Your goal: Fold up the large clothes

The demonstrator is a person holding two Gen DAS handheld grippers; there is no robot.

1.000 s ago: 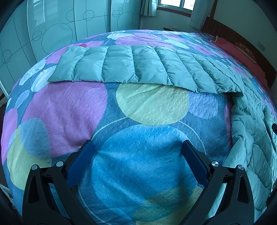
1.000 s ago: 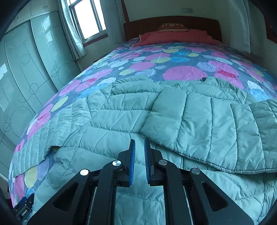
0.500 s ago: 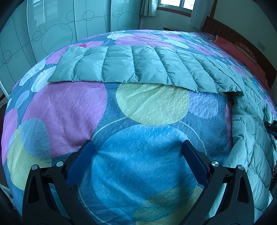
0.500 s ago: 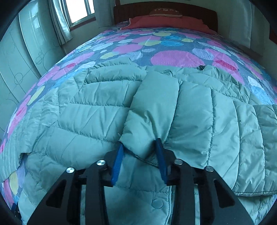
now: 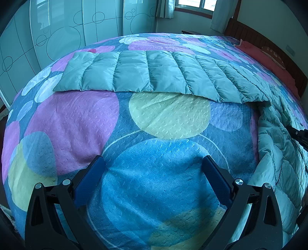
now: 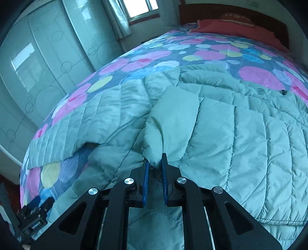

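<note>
A teal quilted down jacket (image 6: 240, 146) lies spread on the bed. One sleeve (image 6: 173, 119) is folded across its body. My right gripper (image 6: 155, 159) has that sleeve's cuff end between its blue pads; the jaws are closing and pinch the fabric, which bunches up a little. The other sleeve (image 5: 144, 73) lies stretched out flat toward the bed's far side in the left wrist view, with the jacket body (image 5: 279, 157) at the right edge. My left gripper (image 5: 153, 159) hangs wide open over the bare bedspread, with nothing between its fingers.
The bedspread (image 5: 163, 119) has large coloured circles. Glossy wardrobe doors (image 5: 57, 38) stand beyond the bed's far side. A window (image 6: 140, 7), a dark wooden headboard (image 6: 231, 13) and a red pillow (image 6: 231, 28) are at the head end. The bed's edge drops off at lower left (image 6: 25, 173).
My right gripper moved forward to the folded sleeve's cuff, opened around it, then closed on it while rolling and shifting sideways. The left gripper stayed still.
</note>
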